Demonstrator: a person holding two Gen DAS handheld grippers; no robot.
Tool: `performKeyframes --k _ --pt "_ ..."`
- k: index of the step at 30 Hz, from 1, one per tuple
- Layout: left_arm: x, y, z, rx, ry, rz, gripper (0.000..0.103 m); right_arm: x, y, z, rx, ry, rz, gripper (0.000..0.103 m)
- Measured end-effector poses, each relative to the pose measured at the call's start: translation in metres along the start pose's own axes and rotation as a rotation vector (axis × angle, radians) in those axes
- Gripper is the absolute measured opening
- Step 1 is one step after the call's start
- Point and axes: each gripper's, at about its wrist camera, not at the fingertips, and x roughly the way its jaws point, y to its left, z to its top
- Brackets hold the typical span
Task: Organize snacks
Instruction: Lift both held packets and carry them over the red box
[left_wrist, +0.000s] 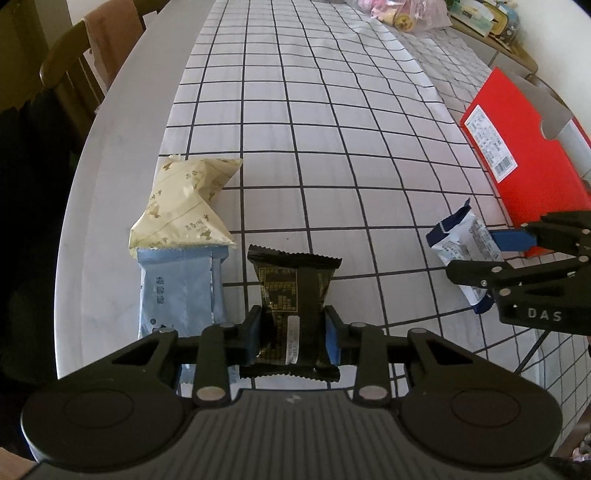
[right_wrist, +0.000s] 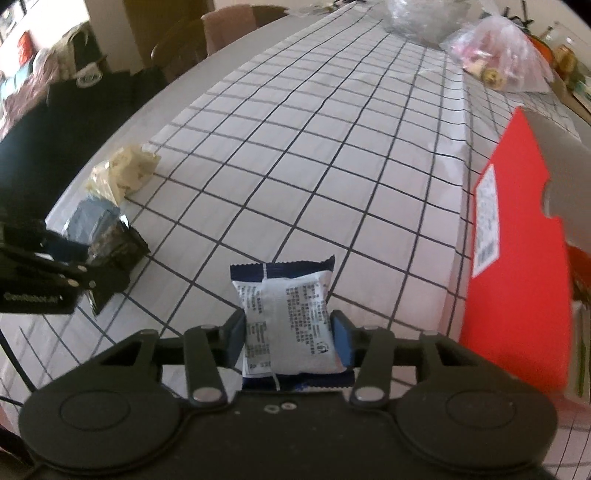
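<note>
Two grippers each held a snack packet over the bench (left_wrist: 122, 155), which carried a white cloth (left_wrist: 295, 110) ruled with dark grid lines. In the left wrist view, the left gripper (left_wrist: 293, 334) sat at lower centre, its blue pads (left_wrist: 331, 338) clamped on either side of a black snack packet (left_wrist: 291, 295) with gold print. Just left of that packet lay a pale blue packet (left_wrist: 181, 291), and beyond it, touching its far end, a cream packet (left_wrist: 184, 206) with small gold marks; both rested near the left edge of the cloth.

At the right edge of the same view, the right gripper (left_wrist: 491, 254) was closed on a white and navy packet (left_wrist: 458, 243). The right wrist view showed this grip from behind: the white and navy packet (right_wrist: 291, 325) stood at lower centre between the two pads (right_wrist: 341, 339), which pressed against its sides. A red box (right_wrist: 517, 266) with a white label filled the right side of that frame, just beside the gripper. The left gripper (right_wrist: 85, 273) with its black packet (right_wrist: 118, 247) appeared at the left edge, well apart from the red box. A clear plastic bag (right_wrist: 502, 62) of items lay at the upper right, far up the cloth.
</note>
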Motion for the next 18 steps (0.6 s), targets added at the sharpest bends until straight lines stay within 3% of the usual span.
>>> performKeyframes --k 18 --pt "-0.057 -0.038 0.003 0.038 -0.084 -0.074 0.033 -0.101 -0.027 -0.020 0.143 -0.165 0.001 0.048"
